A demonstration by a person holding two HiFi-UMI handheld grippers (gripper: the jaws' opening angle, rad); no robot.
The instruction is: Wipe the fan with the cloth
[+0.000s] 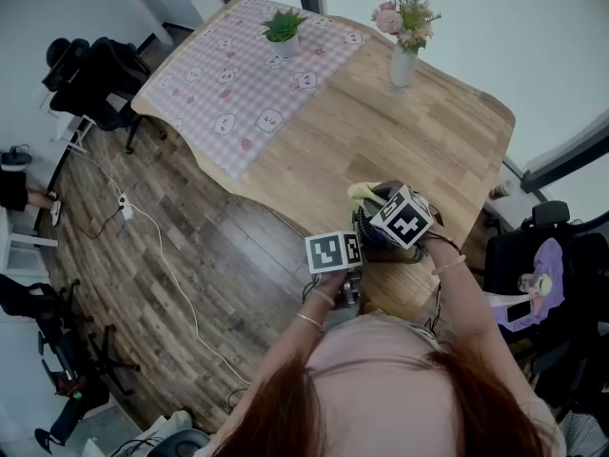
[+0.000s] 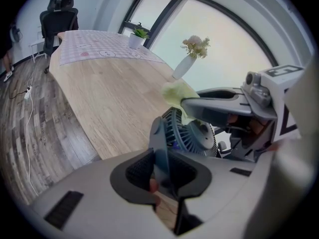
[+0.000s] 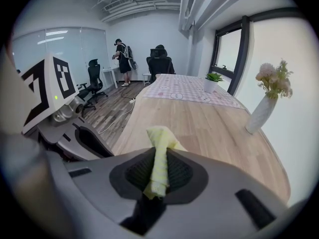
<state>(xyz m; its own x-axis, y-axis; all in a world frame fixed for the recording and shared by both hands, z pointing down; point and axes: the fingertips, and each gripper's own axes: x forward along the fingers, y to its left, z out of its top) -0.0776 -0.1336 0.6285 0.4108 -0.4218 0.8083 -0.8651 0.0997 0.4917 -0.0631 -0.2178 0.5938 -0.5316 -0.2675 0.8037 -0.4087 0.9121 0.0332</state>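
Right gripper (image 3: 158,172): pinching yellow cloth (image 3: 160,151).
Left gripper (image 2: 167,174): clamped on fan (image 2: 193,134).
Wipe: light strokes from grille's 12 o'clock rim, fan held steady.

Cloth (image 3: 158,156): pale yellow, plain. Fan (image 2: 192,133): dark blue-grey grille and body. Right tongs (image 3: 158,176): grey shell, black ribbed pads (image 3: 135,174). Marker cubes (image 1: 333,251): black squares on white. Tabletop (image 1: 400,141): light wood grain. Tablecloth (image 1: 243,74), upper left of the head view: pink-and-white check with small white bear faces. Vase (image 1: 403,65): white, holding pink flowers (image 1: 407,15). Potted plant (image 1: 284,29): green leaves, white pot. Floor (image 1: 190,255): grey-brown planks. Office chairs (image 1: 95,84), far left: black
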